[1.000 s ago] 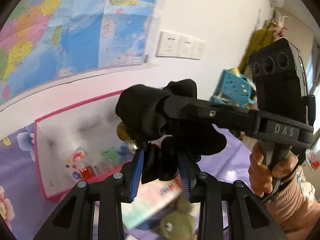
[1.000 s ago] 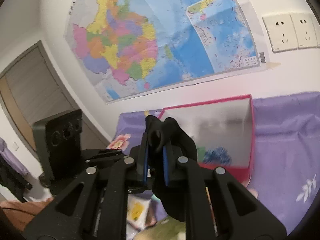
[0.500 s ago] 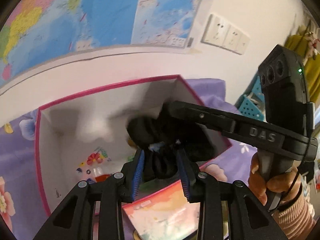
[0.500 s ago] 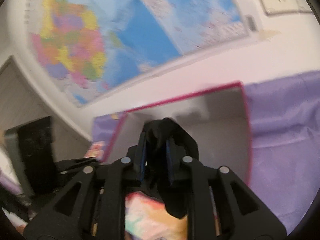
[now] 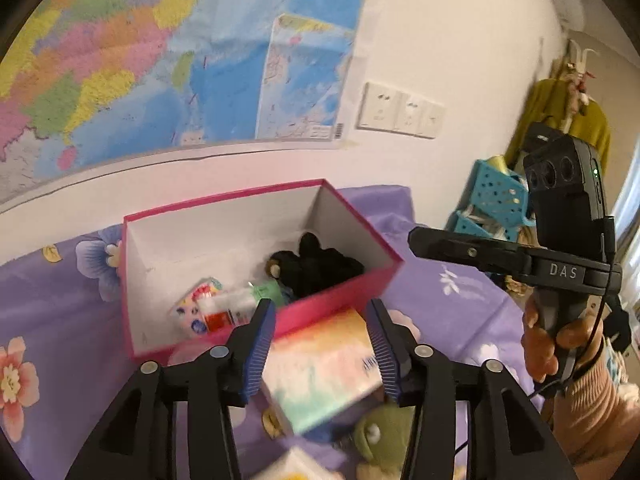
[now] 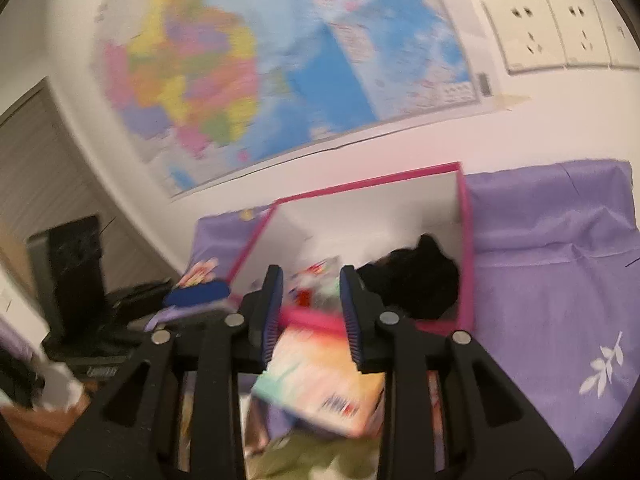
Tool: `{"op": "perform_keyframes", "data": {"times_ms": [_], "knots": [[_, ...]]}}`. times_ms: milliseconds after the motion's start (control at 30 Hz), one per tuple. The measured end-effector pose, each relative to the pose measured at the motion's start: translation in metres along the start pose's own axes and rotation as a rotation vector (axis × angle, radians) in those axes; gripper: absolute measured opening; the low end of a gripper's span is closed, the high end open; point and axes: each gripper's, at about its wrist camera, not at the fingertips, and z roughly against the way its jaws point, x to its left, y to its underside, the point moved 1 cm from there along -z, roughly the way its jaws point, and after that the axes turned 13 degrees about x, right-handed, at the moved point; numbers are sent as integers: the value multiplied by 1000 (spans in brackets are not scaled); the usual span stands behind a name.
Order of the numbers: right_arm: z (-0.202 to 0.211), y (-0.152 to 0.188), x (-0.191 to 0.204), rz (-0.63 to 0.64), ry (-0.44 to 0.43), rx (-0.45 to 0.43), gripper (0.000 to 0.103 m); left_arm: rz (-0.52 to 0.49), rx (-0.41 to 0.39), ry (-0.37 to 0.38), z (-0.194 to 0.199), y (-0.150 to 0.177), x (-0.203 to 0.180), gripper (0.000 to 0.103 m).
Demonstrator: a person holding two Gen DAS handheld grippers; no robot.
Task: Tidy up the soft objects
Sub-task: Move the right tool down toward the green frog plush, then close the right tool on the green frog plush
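1. Both pairs of jaws stand apart and hold nothing: the left gripper and the right gripper each show blue pads with a clear gap between them, where half a second ago both were clamped on the same black soft item
2. That black soft item now lies inside the pink box, against the right-hand wall and near the front right corner, beside a few small colourful packets on the box floor; the right wrist view shows it in the same corner
3. Judging from this, one piece is stowed and the drop is finished; both tools are free for the next soft thing
4. A green plush toy lies on the purple flowered cloth just in front of the box, partly under a pastel carton that leans at the box's front wall; it looks the likely next pick
5. The carton sits close under both sets of fingers, so a low reach risks knocking it
6. Open cloth lies to the right of the box, and the box's left half has spare floor; the wall with the map closes off the back
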Motion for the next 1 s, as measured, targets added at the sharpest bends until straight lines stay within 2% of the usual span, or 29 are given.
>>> {"op": "perform_keyframes", "data": {"times_ms": [100,233,367,633,833,900,967,1000], "knots": [[6,24,12,28,-27,36,38,-6,-11,10,11,17,-5,51],[1,53,15,44,42,89,40,-18,19,22,10,42,-13,52],[-11,77,2,17,112,132,57,-25,91,21,-10,62,-20,55],[-31,102,-25,-61,129,189,57,-43,223,57,-47,90,-31,55],[-42,101,-25,-39,154,186,57,-67,279,74,-65,95,-46,55],[-42,100,-24,-34,164,180,54,-59,299,76,-72,95,-46,55],[-42,101,-24,-30,165,181,39,-48,314,92,-78,95,-44,52],[-42,101,-24,-28,180,181,34,-42,319,102,-80,96,-43,52]]}}
